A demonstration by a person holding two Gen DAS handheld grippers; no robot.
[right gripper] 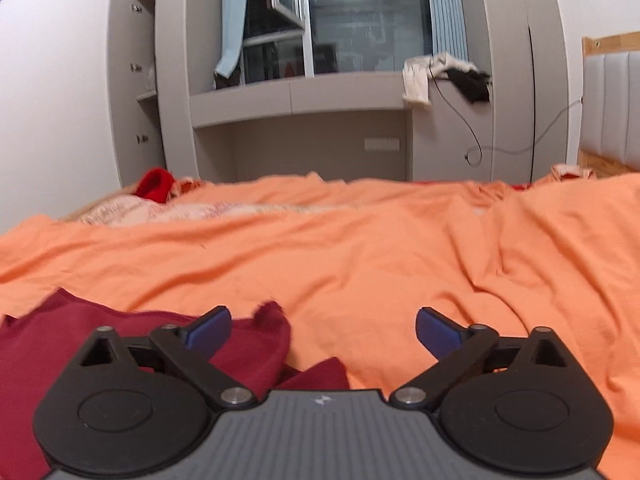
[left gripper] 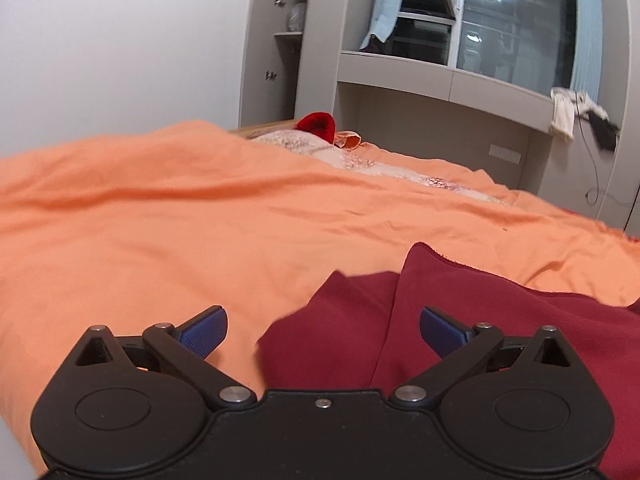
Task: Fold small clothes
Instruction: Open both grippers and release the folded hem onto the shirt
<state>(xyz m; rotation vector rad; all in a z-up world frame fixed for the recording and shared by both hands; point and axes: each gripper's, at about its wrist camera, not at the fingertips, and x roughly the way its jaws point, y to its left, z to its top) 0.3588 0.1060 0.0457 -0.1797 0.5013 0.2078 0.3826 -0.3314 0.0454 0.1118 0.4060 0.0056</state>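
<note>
- The left gripper (left gripper: 323, 330) hangs low over a bed, its two blue-padded fingers spread wide apart with nothing between them.
- The right gripper (right gripper: 323, 330) is in the same state: fingers wide open, holding nothing.
- A dark red, soft fabric garment (left gripper: 460, 320) lies on the bed's orange sheet (left gripper: 160, 220). In the left wrist view it sits ahead and to the right of the gripper, with an upper layer overlapping a lower one. In the right wrist view the same garment (right gripper: 120, 340) lies to the left and partly beneath the gripper, its frayed-looking edge near the centre.
- The step in hand appears to be taking hold of the garment's edges to make a fold. To do it well, each gripper would likely pinch one corner or edge of a single layer, keeping both grips level so the cloth folds evenly and does not bunch.
- The orange sheet is wrinkled, so a low pinch could catch the sheet along with the garment.
- Farther off on the bed lie a pale patterned blanket (left gripper: 380, 164) and a bright red knitted item (left gripper: 318, 123), well apart from the garment.
- Behind the bed stand a grey built-in cabinet (right gripper: 300, 96) and a dark window with pale blue curtains (right gripper: 232, 12). White and black clothes (right gripper: 440, 76) hang over the cabinet ledge.
- Nothing lies between either gripper and the garment.
</note>
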